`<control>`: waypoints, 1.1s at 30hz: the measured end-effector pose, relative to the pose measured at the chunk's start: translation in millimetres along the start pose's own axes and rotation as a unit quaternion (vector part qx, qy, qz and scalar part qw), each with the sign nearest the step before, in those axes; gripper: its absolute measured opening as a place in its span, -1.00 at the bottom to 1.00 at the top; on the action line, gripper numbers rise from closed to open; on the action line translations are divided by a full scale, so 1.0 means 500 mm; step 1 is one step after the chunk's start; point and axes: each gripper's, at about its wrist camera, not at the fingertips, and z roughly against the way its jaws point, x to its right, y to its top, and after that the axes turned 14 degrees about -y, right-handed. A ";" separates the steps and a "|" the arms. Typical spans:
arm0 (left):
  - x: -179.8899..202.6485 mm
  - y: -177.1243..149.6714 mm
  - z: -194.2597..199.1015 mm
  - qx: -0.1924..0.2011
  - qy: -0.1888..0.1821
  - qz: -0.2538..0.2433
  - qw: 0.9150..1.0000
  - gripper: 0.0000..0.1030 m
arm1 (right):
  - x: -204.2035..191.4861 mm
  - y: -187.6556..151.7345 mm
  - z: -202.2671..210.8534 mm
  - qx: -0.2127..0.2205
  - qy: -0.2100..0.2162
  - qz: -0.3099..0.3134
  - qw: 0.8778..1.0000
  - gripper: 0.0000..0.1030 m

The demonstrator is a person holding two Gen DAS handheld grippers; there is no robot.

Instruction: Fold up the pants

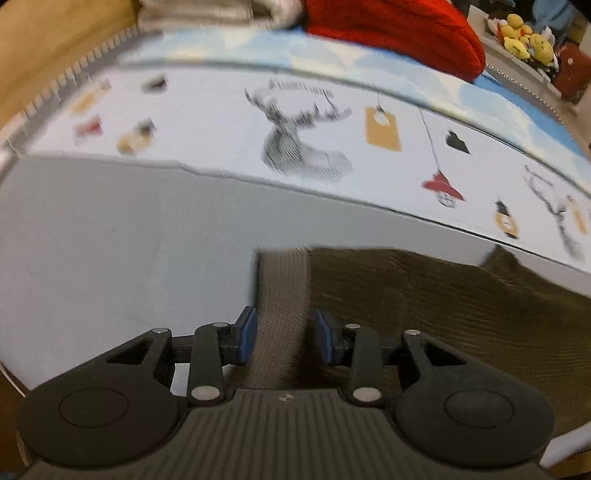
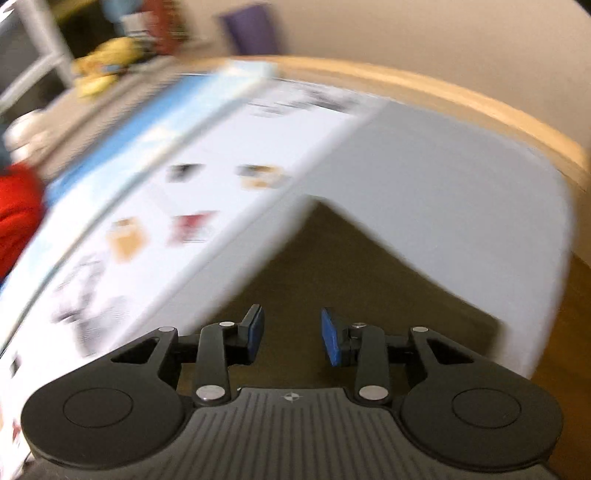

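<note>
The pants [image 1: 424, 306] are dark olive-brown with a lighter tan waistband [image 1: 282, 295], lying flat on a pale grey mat [image 1: 110, 240]. My left gripper [image 1: 284, 332] is open, its blue pads either side of the waistband strip, just above it. In the right wrist view the pants [image 2: 314, 266] show as a dark triangle running to a corner far ahead. My right gripper [image 2: 291, 334] is open over that cloth, nothing between its pads. This view is motion-blurred.
A white printed sheet with a deer drawing [image 1: 295, 140] lies beyond the mat, with a blue strip behind it. A red garment [image 1: 399, 33] and yellow plush toys [image 1: 524, 37] sit at the back right. A wooden table rim [image 2: 480, 107] curves around the mat.
</note>
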 end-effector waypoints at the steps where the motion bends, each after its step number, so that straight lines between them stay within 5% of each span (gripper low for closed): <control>1: -0.002 0.002 -0.013 -0.016 -0.007 0.012 1.000 -0.26 | -0.044 -0.007 0.015 0.016 0.020 0.024 0.999 -0.28; 5: -0.028 -0.025 -0.061 -0.095 0.025 0.016 0.995 -0.59 | -0.207 -0.029 0.066 0.044 0.111 0.102 0.988 -0.53; 10: -0.041 -0.052 -0.054 -0.100 0.033 -0.020 0.994 -0.65 | -0.415 -0.092 0.109 0.044 0.221 0.194 0.955 -0.68; 15: -0.056 -0.049 -0.063 -0.097 0.023 -0.004 0.995 -0.65 | -0.572 -0.178 0.138 -0.010 0.297 0.277 0.914 -0.66; 22: -0.052 -0.040 -0.074 -0.099 0.028 0.000 0.995 -0.65 | -0.754 -0.317 0.159 -0.048 0.327 0.387 0.861 -0.65; 29: -0.058 -0.037 -0.078 -0.102 0.018 0.000 0.995 -0.65 | -0.849 -0.416 0.132 -0.098 0.330 0.443 0.828 -0.55; 31: -0.062 -0.035 -0.078 -0.103 0.014 0.003 0.995 -0.65 | -0.867 -0.443 0.110 -0.105 0.317 0.470 0.817 -0.82; 33: -0.062 -0.032 -0.079 -0.106 0.014 0.002 0.994 -0.65 | -0.874 -0.442 0.098 -0.102 0.317 0.459 0.824 -0.84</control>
